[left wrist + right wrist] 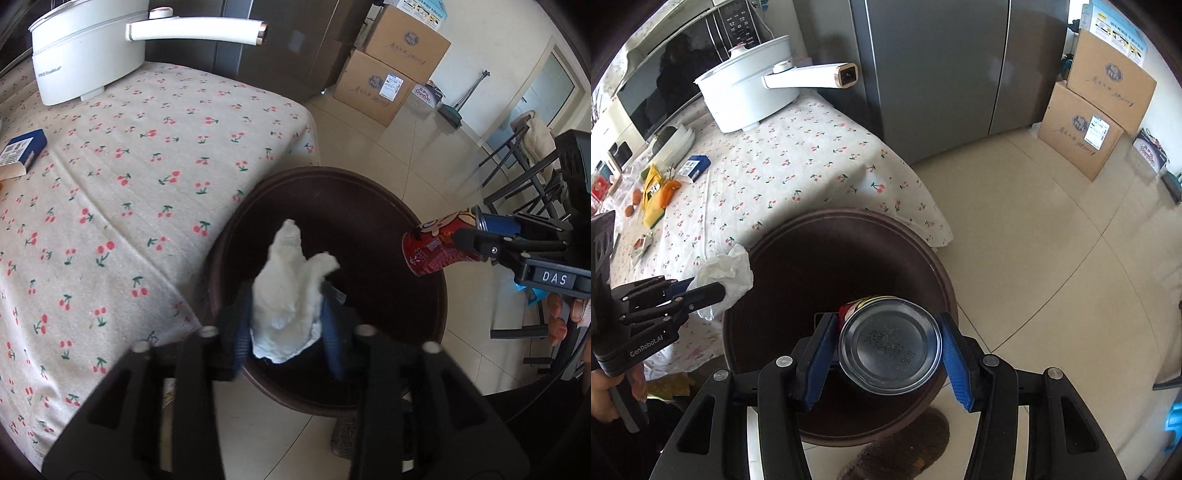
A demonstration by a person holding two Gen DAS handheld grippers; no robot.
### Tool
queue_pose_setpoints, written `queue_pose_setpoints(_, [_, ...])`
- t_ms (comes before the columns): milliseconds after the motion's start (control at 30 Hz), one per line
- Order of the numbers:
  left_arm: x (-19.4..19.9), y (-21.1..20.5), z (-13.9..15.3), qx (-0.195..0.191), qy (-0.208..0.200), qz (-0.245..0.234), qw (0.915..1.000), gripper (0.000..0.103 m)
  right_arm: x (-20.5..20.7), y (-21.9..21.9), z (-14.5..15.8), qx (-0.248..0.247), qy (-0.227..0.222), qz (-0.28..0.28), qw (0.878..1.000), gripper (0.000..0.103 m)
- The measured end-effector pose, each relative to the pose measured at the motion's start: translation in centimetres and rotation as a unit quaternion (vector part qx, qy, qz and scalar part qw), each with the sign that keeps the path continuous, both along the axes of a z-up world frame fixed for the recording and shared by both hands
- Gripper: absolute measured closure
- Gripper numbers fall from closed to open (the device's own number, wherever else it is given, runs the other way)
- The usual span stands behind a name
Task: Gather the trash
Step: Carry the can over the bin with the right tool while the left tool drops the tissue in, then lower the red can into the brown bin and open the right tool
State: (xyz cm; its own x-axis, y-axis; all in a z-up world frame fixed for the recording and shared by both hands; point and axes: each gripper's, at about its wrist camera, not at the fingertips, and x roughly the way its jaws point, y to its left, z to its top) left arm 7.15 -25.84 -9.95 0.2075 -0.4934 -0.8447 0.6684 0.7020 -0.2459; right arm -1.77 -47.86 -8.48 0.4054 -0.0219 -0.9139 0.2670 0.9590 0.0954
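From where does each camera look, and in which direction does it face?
Left wrist: on the left hand-held gripper, facing down at the tissue over the bin; fingers show.
Right wrist: on the right hand-held gripper, facing down at the can; a hand shows.
Shared: bin, tablecloth, white pot, cardboard boxes.

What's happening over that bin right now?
Left gripper open around crumpled tissue. Right gripper holding red can. Both above brown bin; nothing blocking.
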Motion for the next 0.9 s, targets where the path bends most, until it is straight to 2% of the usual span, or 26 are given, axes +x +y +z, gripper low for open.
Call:
queue_pose_setpoints(33, [0.0, 0.0, 0.0, 0.012, -0.011, 0.009, 0.9998, 0.011, -0.1, -0.1, -0.1, 0.000, 0.001, -0.001, 1.000, 0.047])
queue_pose_setpoints(67, [-0.1, 0.1, 0.1, 0.018, -0.026, 0.018, 0.9993, 0.007, -0.2, -0.2, -0.1, 0.000, 0.002, -0.002, 1.000, 0.047])
queue_pose_setpoints(200, [0.4, 0.6, 0.3, 0.034, -0.039, 0.026, 0.9983, 0.007, -0.1, -0.2, 0.0, 0.001, 0.001, -0.002, 1.000, 0.047])
queue_pose_setpoints(333, [0.8, 1.7, 0.3, 0.046, -0.045, 0.038, 0.9972, 0.001, 0.3, 0.3, -0.2, -0.001, 0.005, 0.005, 1.000, 0.047])
queue_pose_setpoints(500, [1.1, 3.9, 0.9, 0.056, -0.056, 0.052, 0.9955, 0.001, 1.0, 1.5, -0.8, -0.005, 0.017, 0.020, 1.000, 0.047])
queue_pose_setpoints(733, [1.7, 7.6, 1.5, 0.066, -0.060, 0.083, 0.9926, 0.001, 2.2, 3.3, -2.6, -0.018, 0.052, 0.049, 0.997, 0.047])
queue_pose_setpoints(900, [2.2, 10.6, 2.1, 0.061, -0.054, 0.104, 0.9913, 0.001, 2.9, 3.8, -4.3, -0.028, 0.080, 0.050, 0.995, 0.047])
